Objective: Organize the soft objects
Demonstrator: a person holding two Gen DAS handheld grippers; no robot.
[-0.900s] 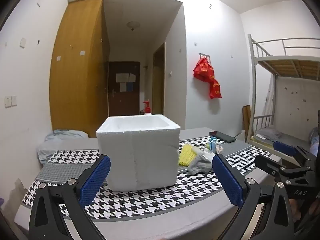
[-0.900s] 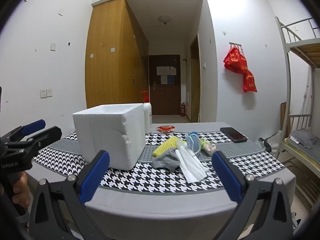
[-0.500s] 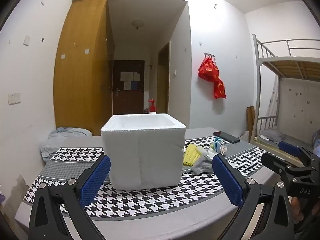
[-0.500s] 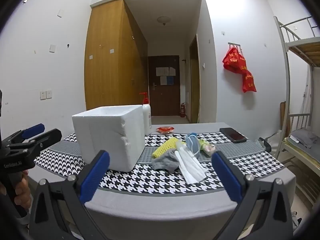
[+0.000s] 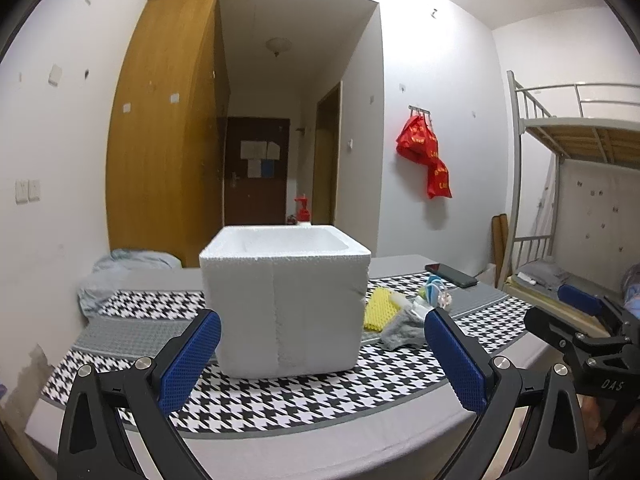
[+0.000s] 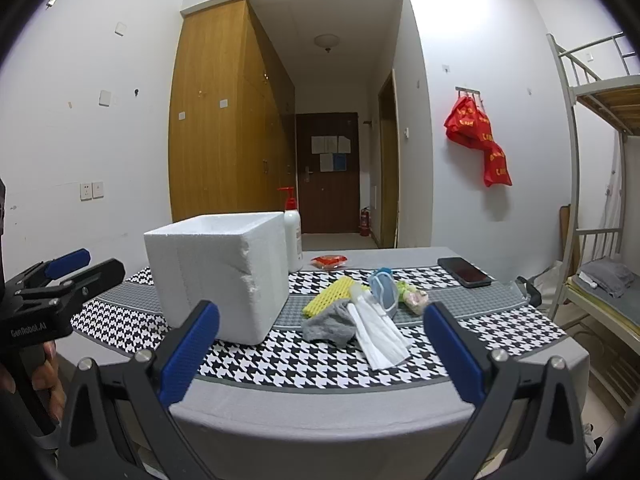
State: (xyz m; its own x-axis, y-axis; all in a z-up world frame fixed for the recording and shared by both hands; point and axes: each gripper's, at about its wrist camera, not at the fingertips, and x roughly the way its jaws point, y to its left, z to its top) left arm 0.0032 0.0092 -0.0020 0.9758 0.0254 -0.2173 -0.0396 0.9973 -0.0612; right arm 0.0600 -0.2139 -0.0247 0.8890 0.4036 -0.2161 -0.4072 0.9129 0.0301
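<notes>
Since a moment ago my view from the left has crept a little closer to the foam box, which now looms larger; nothing on the counter has shifted. I read that as the approach only: no soft item has been picked up yet.

Going left to right: my left gripper is spread wide with nothing between its blue pads, lined up on the white foam box, which stands open-topped on the houndstooth cloth. A pump bottle stands just behind the box. To the right of the box lies the loose heap of soft things: a yellow sponge, a crumpled grey sock in front of it, a folded white cloth touching the sock, a blue face mask behind that, and a small pale-green bundle I cannot identify. Farther right a dark phone lies apart. My right gripper is also spread wide and empty, short of the heap and facing it.

Judging by this, the sock or white cloth is the nearest first pick, with the box as the likely destination.
</notes>
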